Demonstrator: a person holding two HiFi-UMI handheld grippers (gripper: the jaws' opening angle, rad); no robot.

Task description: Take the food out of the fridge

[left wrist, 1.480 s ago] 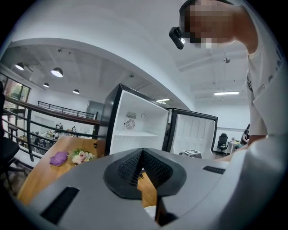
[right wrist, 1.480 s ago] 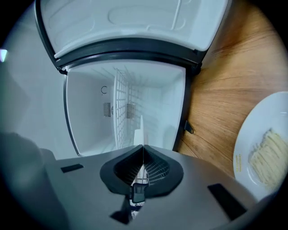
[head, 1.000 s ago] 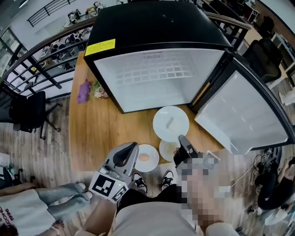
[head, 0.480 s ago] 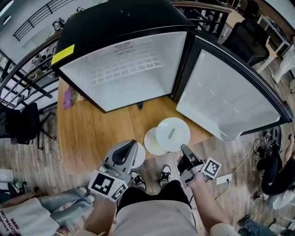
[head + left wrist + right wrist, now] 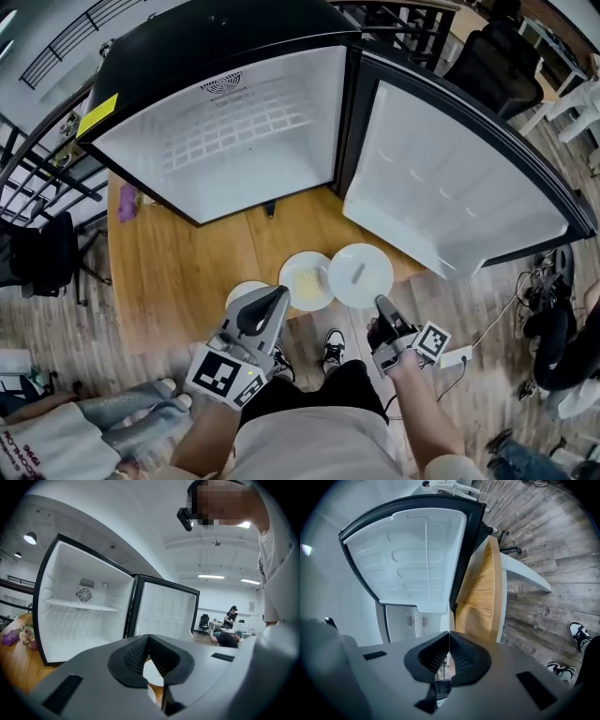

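The black box-shaped fridge [image 5: 234,37] with a white lining stands open on the light wooden surface [image 5: 178,272]. A wire shelf crosses its inside. Its white-lined door [image 5: 450,178] is swung out to the right and overhangs the surface's right edge.

The food is outside the fridge, on three round white plates in a row near the surface's front edge. The right plate [image 5: 361,275] bears a pale strip and touches or overlaps the middle plate [image 5: 307,281], which carries something yellowish. The left plate [image 5: 242,292] is half hidden behind the grey left claw [image 5: 281,293], so what it carries cannot be told.

The left claw's tips are pressed together with nothing between them. The right claw [image 5: 380,301] is closed and empty too, just off the front edge below the right plate.

A small purple lump [image 5: 126,202] lies at the surface's left edge beside the fridge. A tiny dark object [image 5: 269,208] sits at the fridge's front lip.
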